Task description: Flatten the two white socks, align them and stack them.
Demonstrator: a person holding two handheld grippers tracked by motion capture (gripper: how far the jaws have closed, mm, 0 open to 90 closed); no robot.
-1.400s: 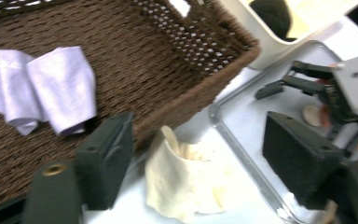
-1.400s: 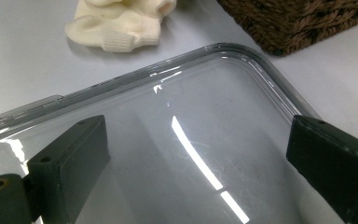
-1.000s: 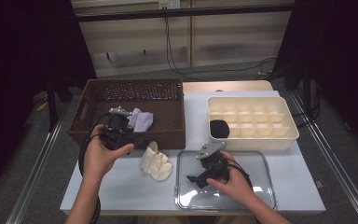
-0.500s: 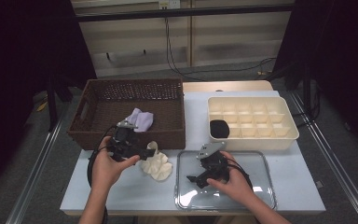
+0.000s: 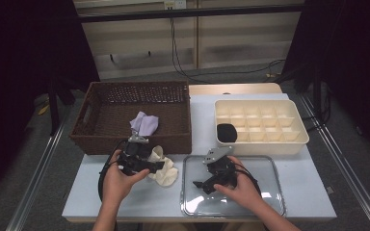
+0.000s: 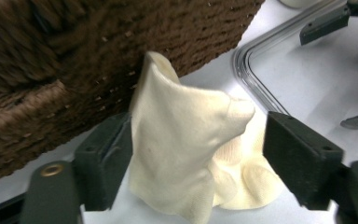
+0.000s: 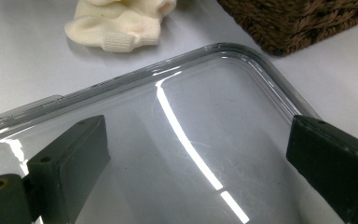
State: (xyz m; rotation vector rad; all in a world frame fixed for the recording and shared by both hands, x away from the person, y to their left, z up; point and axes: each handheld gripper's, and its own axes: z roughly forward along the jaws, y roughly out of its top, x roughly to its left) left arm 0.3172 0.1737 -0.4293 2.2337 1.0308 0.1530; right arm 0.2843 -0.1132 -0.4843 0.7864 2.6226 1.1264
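left gripper [image 5: 160, 164] closing, cream sock [image 6: 191, 140] between jaws, not yet pinched; sock on table just near of wicker basket [image 5: 125, 103] | right gripper [image 5: 201, 185] wide open over clear tray [image 5: 270, 192]

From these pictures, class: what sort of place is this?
Probably a lab-style recording bench: a white table framed by metal rails, dark curtains around it, and loose cables on the floor.
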